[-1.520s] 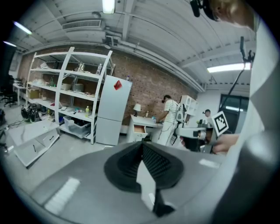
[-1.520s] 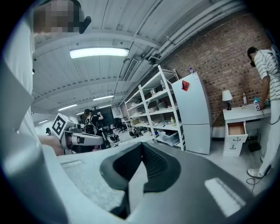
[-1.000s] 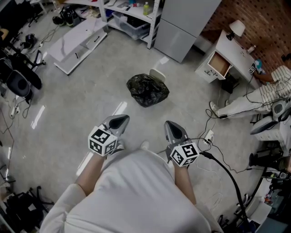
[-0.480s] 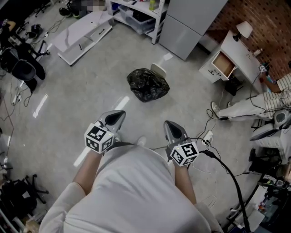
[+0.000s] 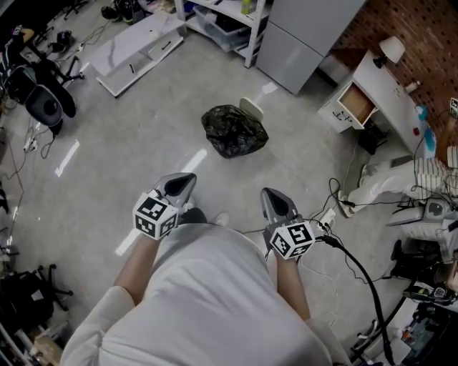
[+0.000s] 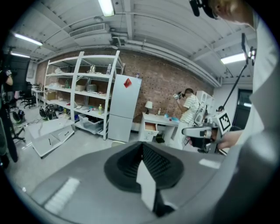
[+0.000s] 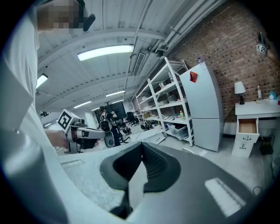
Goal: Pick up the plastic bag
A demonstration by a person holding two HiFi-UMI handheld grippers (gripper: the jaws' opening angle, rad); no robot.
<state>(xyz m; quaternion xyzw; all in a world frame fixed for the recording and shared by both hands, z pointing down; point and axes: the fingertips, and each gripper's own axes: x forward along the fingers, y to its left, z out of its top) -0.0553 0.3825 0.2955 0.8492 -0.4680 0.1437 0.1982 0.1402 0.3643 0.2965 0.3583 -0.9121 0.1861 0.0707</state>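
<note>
A black plastic bag (image 5: 234,131), full and crumpled, sits on the grey floor ahead of me in the head view. My left gripper (image 5: 186,179) is held at waist height, well short of the bag, with its jaws shut and nothing between them. My right gripper (image 5: 271,193) is level with it on the right, also shut and empty. In the left gripper view the left gripper (image 6: 142,144) points across the room, and the right gripper (image 6: 199,131) shows at the side. The bag is hidden in both gripper views.
A small white lid-like piece (image 5: 250,109) lies just behind the bag. A grey fridge (image 5: 300,32) and white shelves (image 5: 222,18) stand at the back. A white desk with an open drawer (image 5: 354,104) and a seated person (image 5: 411,179) are right. Cables (image 5: 343,250) trail on the floor.
The head view has shifted slightly, so the bag sits a little higher in the picture. Both grippers stay shut and keep their places in front of me.
</note>
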